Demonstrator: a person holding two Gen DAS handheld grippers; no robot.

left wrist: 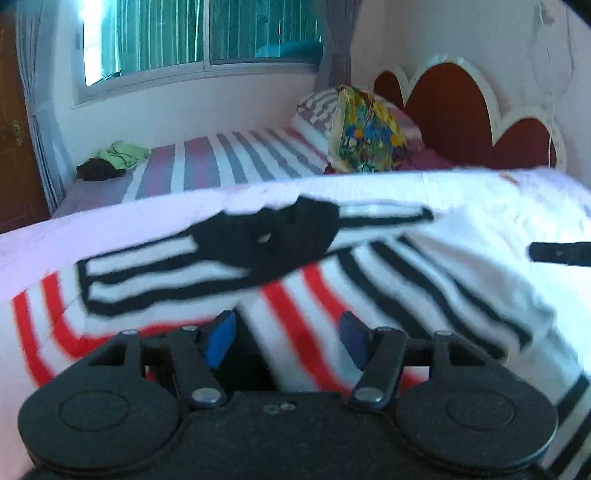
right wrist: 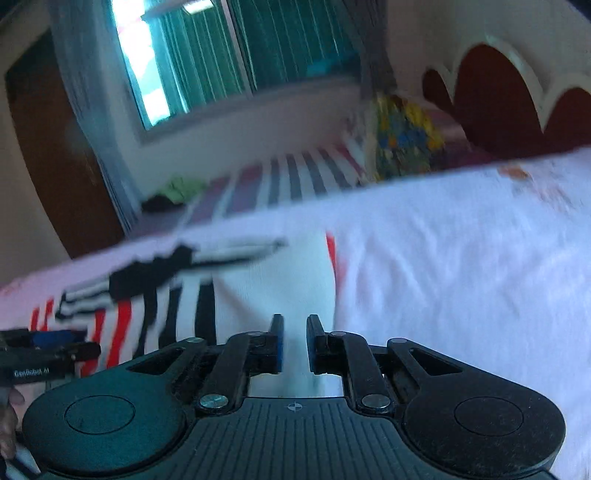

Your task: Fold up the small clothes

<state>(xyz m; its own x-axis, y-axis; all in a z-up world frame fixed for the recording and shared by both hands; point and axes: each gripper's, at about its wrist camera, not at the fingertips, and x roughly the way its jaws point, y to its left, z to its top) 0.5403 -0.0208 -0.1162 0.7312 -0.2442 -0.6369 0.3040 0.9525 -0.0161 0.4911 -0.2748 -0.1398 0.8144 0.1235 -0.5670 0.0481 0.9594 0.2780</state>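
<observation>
The left claw [left wrist: 288, 338] stands open, its blue pads [left wrist: 221, 341] apart with nothing pressed between them; it hangs just above the striped shirt [left wrist: 332, 291]. The shirt lies spread on a white sheet [left wrist: 517, 192] covering the near surface, red and white stripes under the claw, black and white stripes to the right, and a black collar patch [left wrist: 280, 236] near its far edge with a striped sleeve folded across it. In the left wrist view the tip of the right claw [left wrist: 557, 253] pokes in from the right edge over the sheet. The right claw [right wrist: 294, 343] has its jaws nearly together, a narrow gap left, and white cloth of the shirt [right wrist: 273, 280] runs through that gap; blur hides whether the pads [right wrist: 279, 345] actually press on it, so I cannot tell whether it grips. In the right wrist view the left claw [right wrist: 51, 339] shows at the left edge over the red stripes, with part of a hand [right wrist: 9, 424] below it. Beyond the sheet lies a bed [left wrist: 221, 166] with a striped cover, a green and black heap of clothes [left wrist: 114, 160] at its far corner, a colourful pillow [left wrist: 365, 133] against a red scalloped headboard [left wrist: 454, 114], and a window [left wrist: 199, 33] above.
</observation>
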